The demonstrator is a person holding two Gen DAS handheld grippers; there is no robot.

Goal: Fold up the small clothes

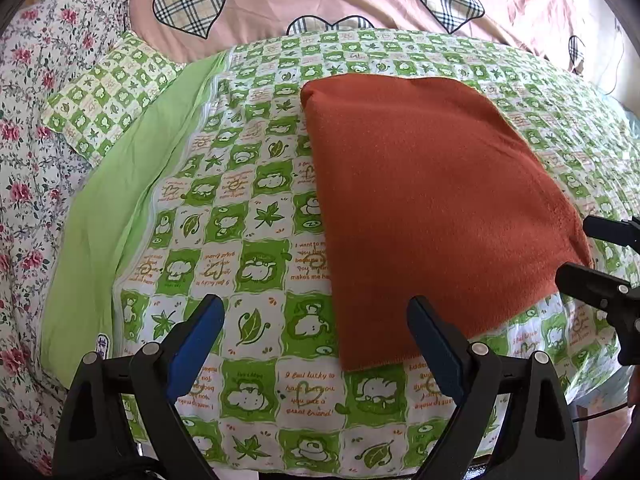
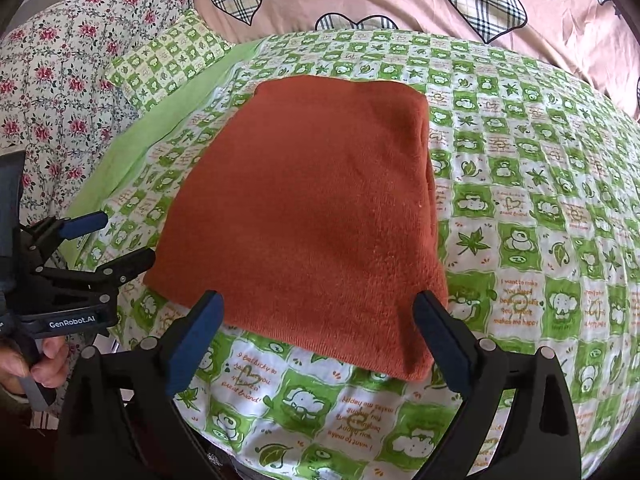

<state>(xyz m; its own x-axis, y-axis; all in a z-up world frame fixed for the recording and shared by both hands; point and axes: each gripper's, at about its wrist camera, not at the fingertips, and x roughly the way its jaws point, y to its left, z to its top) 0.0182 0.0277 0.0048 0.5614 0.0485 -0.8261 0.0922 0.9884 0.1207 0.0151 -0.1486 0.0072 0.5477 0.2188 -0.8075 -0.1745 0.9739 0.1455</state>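
Right wrist view shows your rust-orange fleece garment (image 2: 308, 216) lying folded on the green checked bedspread (image 2: 540, 220); both tools, left tool (image 1: 316, 344) and right tool (image 2: 320, 336), gape wide and empty, so next you'd grip its near edge for another fold

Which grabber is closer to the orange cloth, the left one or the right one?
The right gripper is closer: its open fingers straddle the near edge of the folded orange cloth. The left gripper, also open, is off the cloth's left side, only its right finger at the edge.
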